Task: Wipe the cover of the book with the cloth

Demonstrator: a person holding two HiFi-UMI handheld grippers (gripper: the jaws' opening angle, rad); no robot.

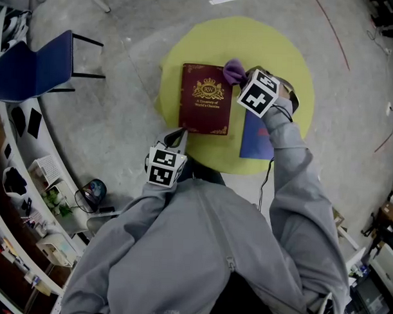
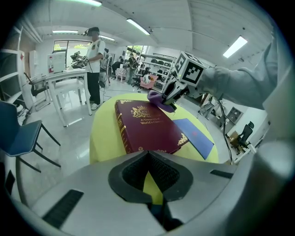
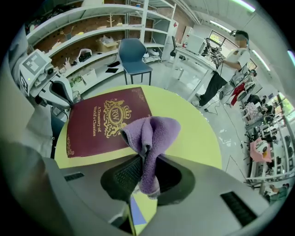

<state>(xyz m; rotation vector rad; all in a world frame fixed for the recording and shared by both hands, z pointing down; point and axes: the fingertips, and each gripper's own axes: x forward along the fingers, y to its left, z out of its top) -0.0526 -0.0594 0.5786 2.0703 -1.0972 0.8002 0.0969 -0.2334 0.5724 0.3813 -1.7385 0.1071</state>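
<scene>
**Cloth [image 3: 150, 133] in grip at far corner of book [image 1: 205, 99]; cover awaiting the wipe**

The book is lying flat and closed, cover up, on the round yellow table [image 1: 287, 56], with a thin blue folder [image 1: 255, 137] just beside its right edge. The right gripper [image 3: 147, 173] is pinching the purple cloth between its jaws, and the bunched free end is sticking out ahead of them. In the head view the bunch is sitting over the book's far right corner. Whether it is pressing on the cover cannot be confirmed.

The left gripper [image 2: 148, 161] is showing its jaws closed together with nothing between them. It is waiting just beside the book's near left corner.

Handling judgement:
- The cloth is looking soft, light and limp. The present mid-fold pinch is leaving enough loose fabric to drag flat.
- The book is looking thick, stiff and fairly heavy, with a smooth gilt-stamped cover.
- The book is likely sliding on the table under a firm stroke, so bracing its near edge with the idle gripper is looking advisable.
</scene>
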